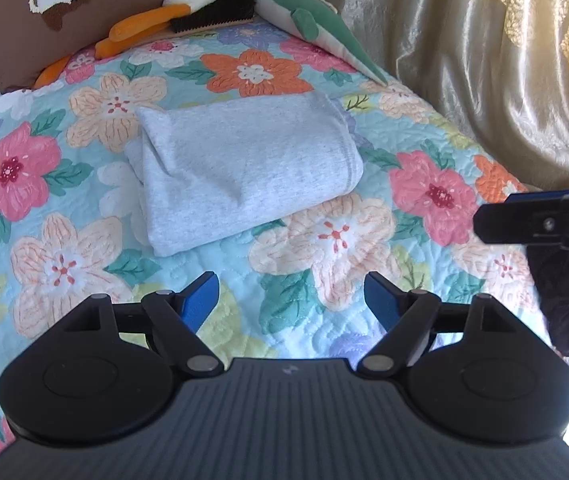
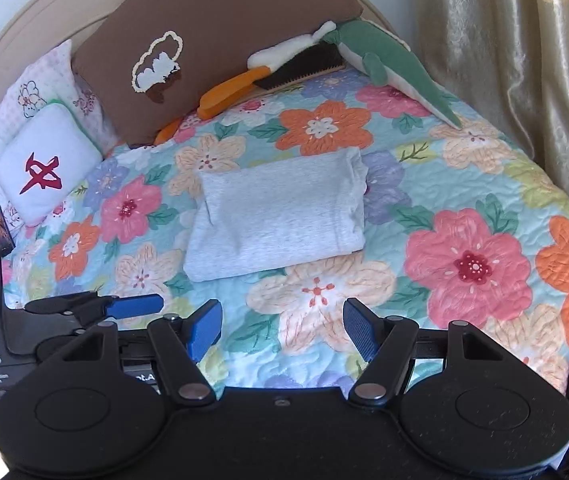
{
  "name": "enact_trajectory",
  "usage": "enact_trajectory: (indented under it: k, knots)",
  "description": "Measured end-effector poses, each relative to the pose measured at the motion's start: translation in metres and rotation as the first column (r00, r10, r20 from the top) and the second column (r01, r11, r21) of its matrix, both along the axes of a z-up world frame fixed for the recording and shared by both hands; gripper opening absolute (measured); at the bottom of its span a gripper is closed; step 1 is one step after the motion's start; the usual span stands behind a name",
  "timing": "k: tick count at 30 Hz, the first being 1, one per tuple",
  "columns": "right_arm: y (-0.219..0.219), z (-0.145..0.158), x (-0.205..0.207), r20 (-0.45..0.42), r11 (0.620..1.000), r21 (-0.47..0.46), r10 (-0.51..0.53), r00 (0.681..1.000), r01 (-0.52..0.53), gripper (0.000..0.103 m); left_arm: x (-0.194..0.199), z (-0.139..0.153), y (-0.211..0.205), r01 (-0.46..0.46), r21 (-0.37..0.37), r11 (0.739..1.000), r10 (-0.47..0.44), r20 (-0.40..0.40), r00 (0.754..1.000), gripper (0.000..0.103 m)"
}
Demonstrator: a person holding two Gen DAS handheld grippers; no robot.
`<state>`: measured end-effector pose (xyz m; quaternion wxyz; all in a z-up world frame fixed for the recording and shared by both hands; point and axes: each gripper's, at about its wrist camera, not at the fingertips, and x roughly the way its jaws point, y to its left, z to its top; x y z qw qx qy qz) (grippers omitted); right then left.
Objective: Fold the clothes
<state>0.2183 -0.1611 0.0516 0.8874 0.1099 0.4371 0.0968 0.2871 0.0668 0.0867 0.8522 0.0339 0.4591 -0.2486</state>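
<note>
A light grey garment [image 1: 244,168] lies folded into a compact rectangle on the flowered quilt [image 1: 324,240], ahead of both grippers; the right wrist view shows the same garment [image 2: 280,216] mid-bed. My left gripper [image 1: 291,296] hovers just short of its near edge, open, with nothing between the blue pads [image 1: 200,300]. My right gripper [image 2: 282,326] is also open and empty, a little further back from the garment. The right gripper's side shows at the right edge of the left wrist view, and the left gripper's finger [image 2: 136,306] shows at lower left in the right wrist view.
A brown pillow [image 2: 212,52], a white cushion with a red character [image 2: 44,168], a green plush toy [image 2: 388,68], an orange plush and a brush [image 2: 304,68] line the head of the bed. Gold curtains [image 2: 504,60] hang at right. A phone [image 2: 0,228] leans at left.
</note>
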Motion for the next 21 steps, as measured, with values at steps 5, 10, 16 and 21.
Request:
enact_trajectory:
  k: [5, 10, 16, 21]
  knots:
    - [0.013, -0.006, -0.005, 0.037, 0.998, -0.067, 0.014, 0.999, -0.012, 0.072, -0.006, -0.007, -0.003, 0.019, 0.101, 0.995, -0.026, 0.073, 0.997, 0.083]
    - [0.024, -0.007, -0.007, 0.077, 0.992, -0.125, 0.036, 0.996, -0.027, 0.072, -0.003, -0.009, 0.000, 0.024, 0.073, 0.997, -0.027, 0.048, 0.998, 0.084]
    - [0.031, 0.000, -0.012, 0.141, 0.987, -0.146, -0.038, 0.989, 0.059, 0.072, -0.003, -0.008, 0.002, 0.026, 0.078, 0.997, -0.030, 0.051, 0.998, 0.084]
    - [0.033, -0.003, -0.012, 0.128, 0.989, -0.139, -0.032, 0.991, 0.050, 0.072, -0.004, -0.009, 0.001, 0.016, 0.080, 0.997, -0.020, 0.056, 0.998, 0.085]
